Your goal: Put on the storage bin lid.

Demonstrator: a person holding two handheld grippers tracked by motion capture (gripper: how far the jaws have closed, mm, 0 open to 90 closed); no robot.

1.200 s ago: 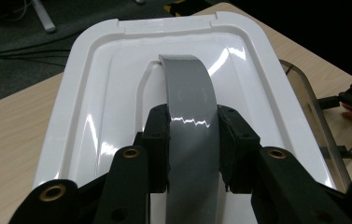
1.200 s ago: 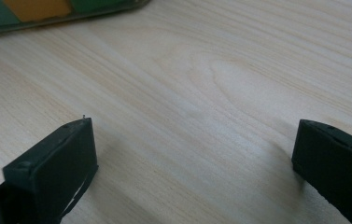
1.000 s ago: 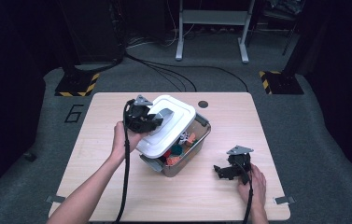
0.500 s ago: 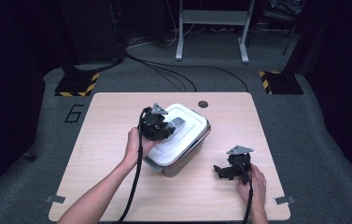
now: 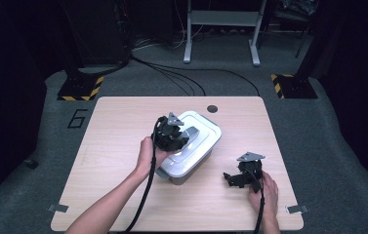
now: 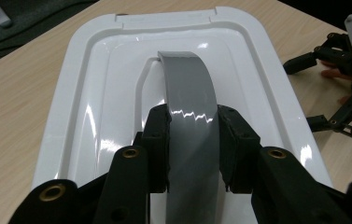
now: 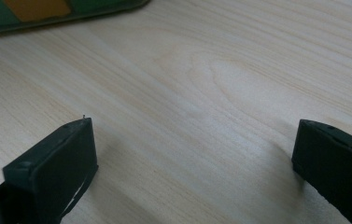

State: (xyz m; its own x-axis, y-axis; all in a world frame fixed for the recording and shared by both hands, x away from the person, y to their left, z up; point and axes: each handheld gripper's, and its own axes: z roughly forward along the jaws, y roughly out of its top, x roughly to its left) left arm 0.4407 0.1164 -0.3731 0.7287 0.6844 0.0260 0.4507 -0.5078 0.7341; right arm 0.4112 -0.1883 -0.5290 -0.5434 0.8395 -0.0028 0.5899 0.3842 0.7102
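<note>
Basically mid lid-seating: left hand-held gripper [image 6: 193,140] clamped on the glossy grey curved plastic handle [image 6: 190,112] of the shiny white rectangular lid [image 5: 191,141], sitting atop the grey storage box [image 5: 184,173] mid light wooden counter [image 5: 113,126]. Probably needs pressing flat, then letting go. Right hand-held gripper [image 7: 192,154] wide open, empty, resting low near the box's right.

Light wooden table [image 5: 113,146] with a dark round grommet [image 5: 212,108]; grey floor marked "6" [image 5: 76,118]; 2 hazard-striped bases [image 5: 80,90]; black cables [image 5: 181,75].
</note>
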